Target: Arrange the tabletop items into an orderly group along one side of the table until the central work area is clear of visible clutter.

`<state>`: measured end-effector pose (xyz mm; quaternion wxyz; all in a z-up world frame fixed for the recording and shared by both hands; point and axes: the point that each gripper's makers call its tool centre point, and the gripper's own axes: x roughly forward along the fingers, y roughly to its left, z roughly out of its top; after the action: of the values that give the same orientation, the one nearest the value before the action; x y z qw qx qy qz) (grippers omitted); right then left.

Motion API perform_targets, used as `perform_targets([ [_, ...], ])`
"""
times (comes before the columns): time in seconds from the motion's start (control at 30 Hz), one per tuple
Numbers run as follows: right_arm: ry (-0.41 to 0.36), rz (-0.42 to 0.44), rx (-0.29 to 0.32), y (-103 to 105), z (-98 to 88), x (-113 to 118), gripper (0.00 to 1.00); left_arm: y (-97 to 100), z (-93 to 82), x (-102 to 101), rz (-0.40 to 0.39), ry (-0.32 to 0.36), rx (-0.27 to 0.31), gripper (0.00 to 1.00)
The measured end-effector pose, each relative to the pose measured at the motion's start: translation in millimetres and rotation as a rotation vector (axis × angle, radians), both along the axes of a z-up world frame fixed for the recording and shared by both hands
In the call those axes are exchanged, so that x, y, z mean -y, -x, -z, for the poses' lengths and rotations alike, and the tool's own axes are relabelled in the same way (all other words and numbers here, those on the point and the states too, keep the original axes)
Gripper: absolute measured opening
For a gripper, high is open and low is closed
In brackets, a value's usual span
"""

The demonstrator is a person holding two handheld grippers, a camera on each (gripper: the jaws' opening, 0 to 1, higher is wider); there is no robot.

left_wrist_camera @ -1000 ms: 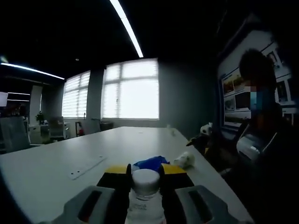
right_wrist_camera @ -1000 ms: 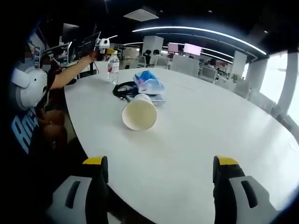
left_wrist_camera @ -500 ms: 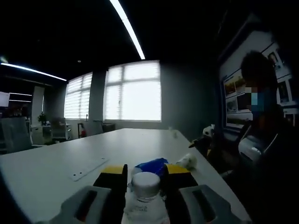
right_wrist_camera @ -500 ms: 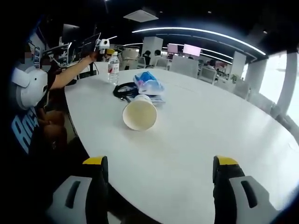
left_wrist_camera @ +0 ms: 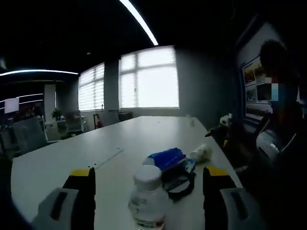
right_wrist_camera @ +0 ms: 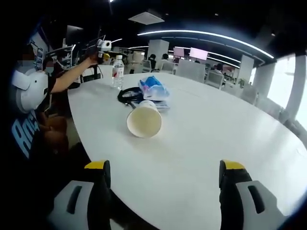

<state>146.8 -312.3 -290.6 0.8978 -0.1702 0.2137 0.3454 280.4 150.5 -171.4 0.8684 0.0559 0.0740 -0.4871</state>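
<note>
My left tongs [left_wrist_camera: 149, 184] gape wide around the upright water bottle [left_wrist_camera: 149, 201]; right tongs [right_wrist_camera: 163, 175] gape too, showing me the tipped paper cup [right_wrist_camera: 144, 120] beyond it on the counter [right_wrist_camera: 201, 134].

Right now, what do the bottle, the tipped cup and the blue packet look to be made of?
Bottle: clear plastic by its see-through, glossy body, white cap and paper-like label. Cup: probably paper, with a matte cream inside and a thin rolled rim, lying on its side. Blue packet: likely thin plastic film, crinkled and shiny. Table: smooth white top, material unclear.
</note>
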Motion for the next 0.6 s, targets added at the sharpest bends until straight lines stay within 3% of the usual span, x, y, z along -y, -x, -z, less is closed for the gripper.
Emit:
perform_targets([
  [0.2, -0.003, 0.005, 0.004, -1.5, -1.8, 0.9, 0.92, 6.3, 4.8, -4.0, -0.031, -0.009, -0.049, 1.00],
  [0.6, -0.007, -0.011, 0.004, -2.8, -1.2, -0.4, 0.92, 27.4, -3.0, 0.6, -0.022, -0.024, -0.016, 1.00],
])
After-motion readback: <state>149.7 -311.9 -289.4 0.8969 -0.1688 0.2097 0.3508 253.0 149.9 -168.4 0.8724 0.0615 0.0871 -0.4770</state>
